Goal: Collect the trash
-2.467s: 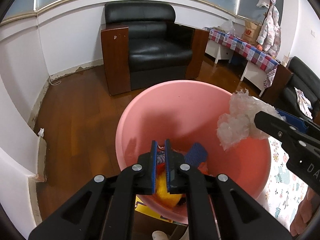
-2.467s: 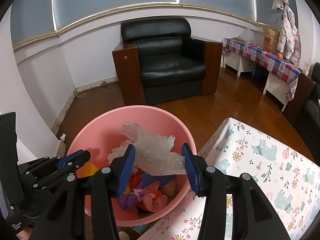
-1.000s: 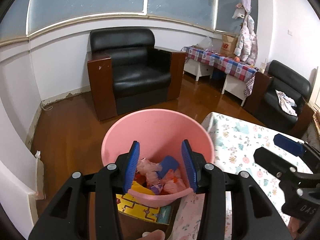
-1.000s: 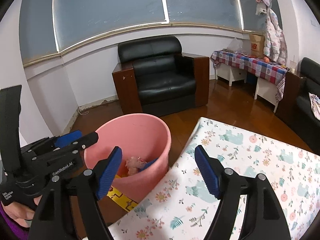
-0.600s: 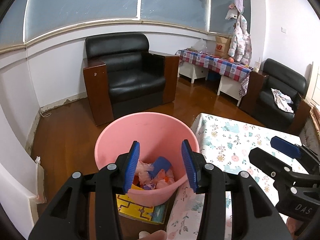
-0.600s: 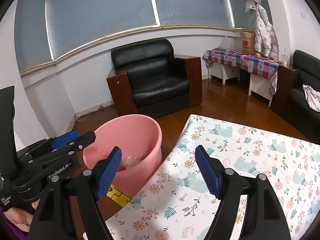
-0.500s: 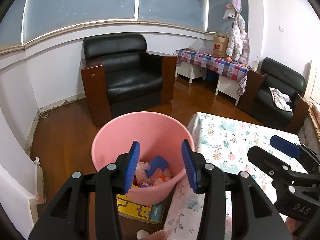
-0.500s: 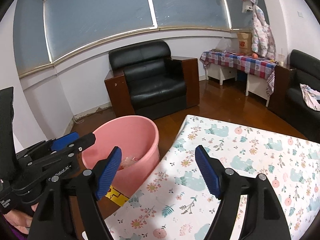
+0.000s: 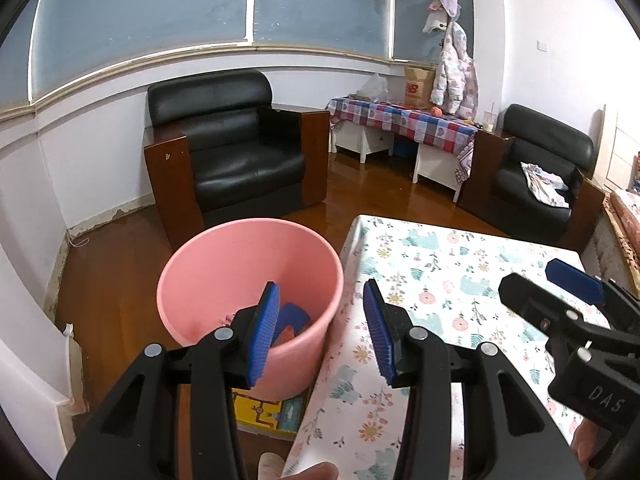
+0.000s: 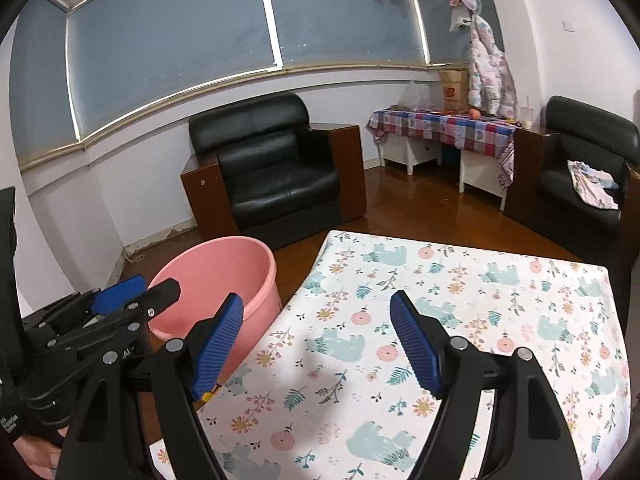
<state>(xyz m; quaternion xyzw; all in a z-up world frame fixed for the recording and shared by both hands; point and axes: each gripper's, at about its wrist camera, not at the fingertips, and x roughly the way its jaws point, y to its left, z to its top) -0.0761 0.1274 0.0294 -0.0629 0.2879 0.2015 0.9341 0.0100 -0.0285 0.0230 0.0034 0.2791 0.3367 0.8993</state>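
Item, left tool (image 9: 322,328): we hold it level, blue pads wide apart and gripping nothing, over the near rim of the pink bin (image 9: 208,264); right tool (image 10: 316,344): likewise spread and unladen, level above the bare floral table (image 10: 500,304). Item, trash (image 9: 290,322): crumpled scraps low in the bin beside the table, judged light, soft, best pinched at a raised fold.

Even indoor light, sharp, fisheye-bent edges.

Left claw (image 9: 320,330) spread wide, pink bin (image 9: 208,264) holding scraps (image 9: 290,322), floral tablecloth (image 9: 452,280) beside it
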